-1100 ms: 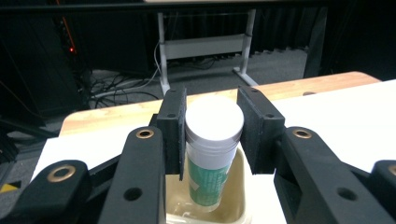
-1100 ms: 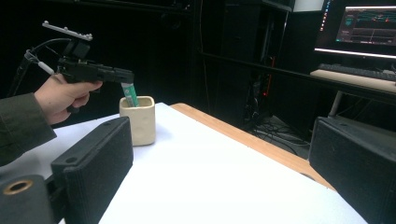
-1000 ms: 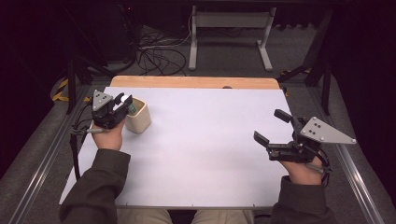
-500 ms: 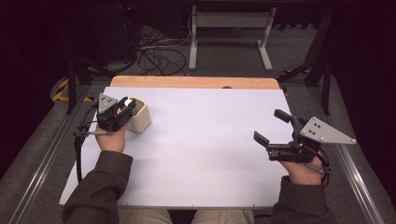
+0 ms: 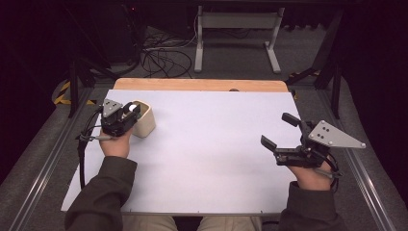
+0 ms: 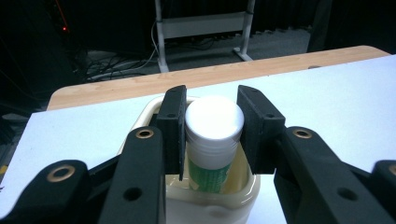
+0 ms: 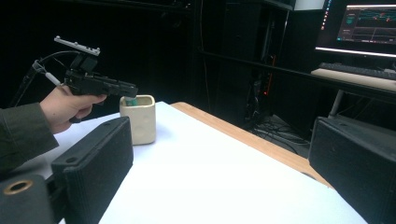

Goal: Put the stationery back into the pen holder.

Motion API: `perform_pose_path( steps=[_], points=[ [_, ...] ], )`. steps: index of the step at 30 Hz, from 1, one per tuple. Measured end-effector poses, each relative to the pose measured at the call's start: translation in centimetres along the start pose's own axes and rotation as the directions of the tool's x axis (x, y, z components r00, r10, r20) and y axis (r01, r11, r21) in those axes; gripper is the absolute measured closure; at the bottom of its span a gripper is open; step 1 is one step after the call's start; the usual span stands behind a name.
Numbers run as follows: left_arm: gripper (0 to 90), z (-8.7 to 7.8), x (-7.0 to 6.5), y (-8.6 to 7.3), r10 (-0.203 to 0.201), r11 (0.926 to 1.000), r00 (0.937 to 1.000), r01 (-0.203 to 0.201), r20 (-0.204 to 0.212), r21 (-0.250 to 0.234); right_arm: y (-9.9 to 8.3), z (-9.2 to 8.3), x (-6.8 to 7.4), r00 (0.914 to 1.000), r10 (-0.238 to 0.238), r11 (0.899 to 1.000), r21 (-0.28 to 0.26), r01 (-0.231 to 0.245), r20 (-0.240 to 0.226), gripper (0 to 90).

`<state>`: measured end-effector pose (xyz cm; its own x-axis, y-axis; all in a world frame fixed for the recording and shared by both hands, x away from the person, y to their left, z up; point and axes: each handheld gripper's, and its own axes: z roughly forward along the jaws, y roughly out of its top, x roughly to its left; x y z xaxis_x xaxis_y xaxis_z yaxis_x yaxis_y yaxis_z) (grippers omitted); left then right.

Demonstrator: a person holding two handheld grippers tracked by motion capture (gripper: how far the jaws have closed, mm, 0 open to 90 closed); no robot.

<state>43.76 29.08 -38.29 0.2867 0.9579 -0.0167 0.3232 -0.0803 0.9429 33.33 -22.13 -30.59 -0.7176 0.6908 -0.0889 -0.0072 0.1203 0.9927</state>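
- Looking down in the high view, the left gripper (image 5: pixel 126 113) sits over a cream cup (image 5: pixel 144 122) at the far left of the white tabletop (image 5: pixel 207 144), with a white-capped thing between its jaws. The left hand (image 5: pixel 114 143) reaches forward from a dark sleeve. The right gripper (image 5: pixel 279 135) hovers near the right edge, well apart from the cup, jaws wide apart and holding nothing.
- Judging the step as either setting the thing into the cup or drawing it out, a straight vertical path looks best, so the body clears the rim and the light cup does not tip.
- In the left gripper view, the jaws flank the white cap of a stick-like tube (image 6: pixel 214 135) with a green label. The left one touches the cap and the right one sits just beside it, so a firm clamp cannot be told. The tube's lower part stands inside the cup (image 6: pixel 247 191), leaning slightly.
- In the right gripper view, the right gripper's own jaws stand wide apart over bare tabletop. Farther off, the left gripper (image 7: pixel 128 89) is held level above the cup (image 7: pixel 138 119), wrist straight, cable trailing behind.
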Motion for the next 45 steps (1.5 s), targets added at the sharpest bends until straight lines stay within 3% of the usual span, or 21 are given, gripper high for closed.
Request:
perform_pose_path(
  steps=[20, 45],
  points=[
    [64.8, 1.2, 0.7, -0.7, -0.045, 0.9983, 0.999, 0.045, 0.001, 0.037, 0.0, 0.0, -0.1, 1.0, -0.001, 1.0, 0.003, 0.001, 0.002, 7.2],
    [64.5, 2.2, 0.4, -1.1, -0.04, 0.9971, 0.9992, 0.04, -0.006, 0.064, -0.1, -0.1, -0.1, 1.0, 0.005, 1.0, -0.002, -0.005, 0.007, 7.2]
  ],
)
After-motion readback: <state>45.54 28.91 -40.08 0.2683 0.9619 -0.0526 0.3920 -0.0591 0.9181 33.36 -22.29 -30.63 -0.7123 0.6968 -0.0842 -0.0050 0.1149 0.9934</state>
